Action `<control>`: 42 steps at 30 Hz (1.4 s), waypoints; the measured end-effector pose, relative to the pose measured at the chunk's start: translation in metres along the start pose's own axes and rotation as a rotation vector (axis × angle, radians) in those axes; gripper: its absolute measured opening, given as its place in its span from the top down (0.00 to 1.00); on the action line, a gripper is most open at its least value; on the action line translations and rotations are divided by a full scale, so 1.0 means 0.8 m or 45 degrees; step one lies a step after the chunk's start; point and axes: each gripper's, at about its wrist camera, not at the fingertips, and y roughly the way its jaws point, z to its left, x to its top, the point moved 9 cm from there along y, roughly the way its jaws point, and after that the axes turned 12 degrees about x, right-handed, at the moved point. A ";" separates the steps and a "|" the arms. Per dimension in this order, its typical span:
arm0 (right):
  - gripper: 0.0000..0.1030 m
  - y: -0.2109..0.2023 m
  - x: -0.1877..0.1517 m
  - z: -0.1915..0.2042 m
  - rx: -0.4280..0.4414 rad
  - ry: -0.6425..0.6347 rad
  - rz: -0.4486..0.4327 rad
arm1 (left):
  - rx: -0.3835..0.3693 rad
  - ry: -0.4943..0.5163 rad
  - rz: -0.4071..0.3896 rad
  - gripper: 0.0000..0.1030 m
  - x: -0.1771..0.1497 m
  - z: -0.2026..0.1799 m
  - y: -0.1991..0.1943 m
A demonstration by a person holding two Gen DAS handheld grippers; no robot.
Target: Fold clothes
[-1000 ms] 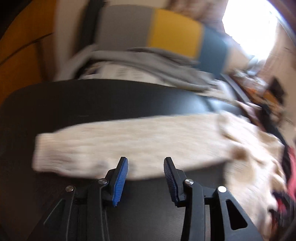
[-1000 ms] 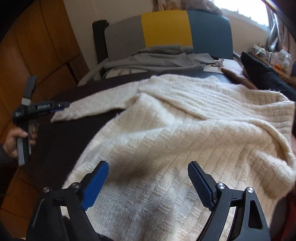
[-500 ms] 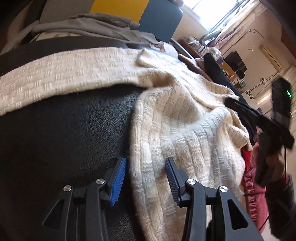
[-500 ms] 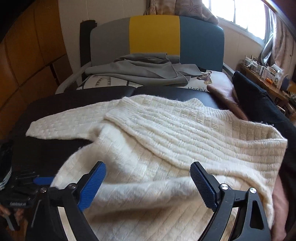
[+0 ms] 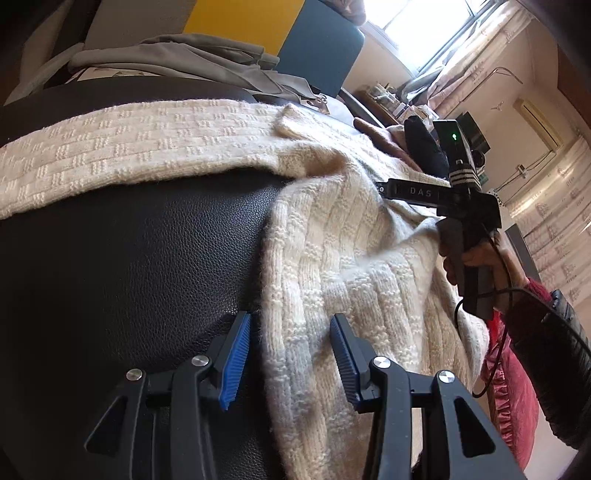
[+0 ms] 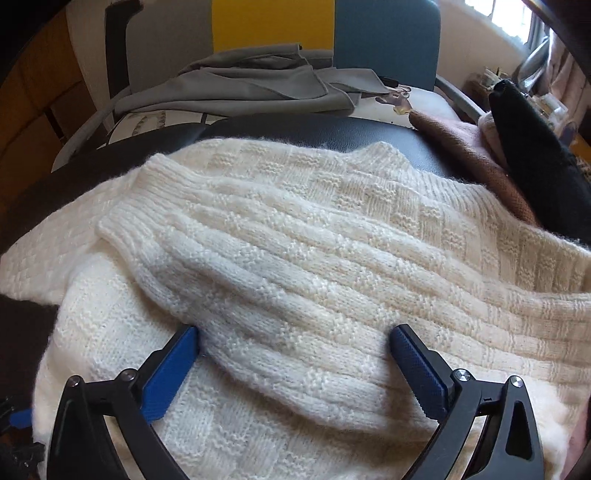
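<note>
Cream knit sweater (image 6: 303,258) lies spread over a black padded surface (image 5: 129,258), one sleeve (image 5: 129,147) stretched out flat to the side, the other sleeve (image 6: 258,295) folded across the body with its ribbed cuff (image 6: 129,210) near the middle. Left gripper (image 5: 290,350) is spread fairly wide, nothing held, with the sweater's side edge lying between its blue pads (image 5: 236,354); whether the pads touch the knit I cannot tell. Right gripper (image 6: 295,362) is spread wide, nothing held, straddling the folded-over sleeve, pads seeming to press into the fluffy knit on both sides. Sweater looks thick, soft, fuzzy, chunky basket-weave and rib pattern, floppy with no stiffness; probably medium weight, will sag and stretch if lifted from one point, and should drag rather than slide on the grainy leather-like surface. Best hold, as I judge it: pinch a full doubled thickness at the hem or side seam, and the sleeve at cuff or shoulder, not a single loose layer, which could snag or pull loops. Pads are ridged rubbery blue, frames black plastic with metal screws. Behind: grey cloth (image 6: 240,88) heaped on a seat with a grey, yellow and blue backrest (image 6: 273,26); brown and black garments (image 6: 517,158) piled at the right. A hand (image 5: 476,258) grips the right tool's handle, cable trailing.
</note>
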 end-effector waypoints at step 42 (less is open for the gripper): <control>0.29 -0.430 -0.113 -0.241 -0.232 0.442 -0.741 | 0.389 0.233 0.044 0.65 -0.007 -0.048 0.014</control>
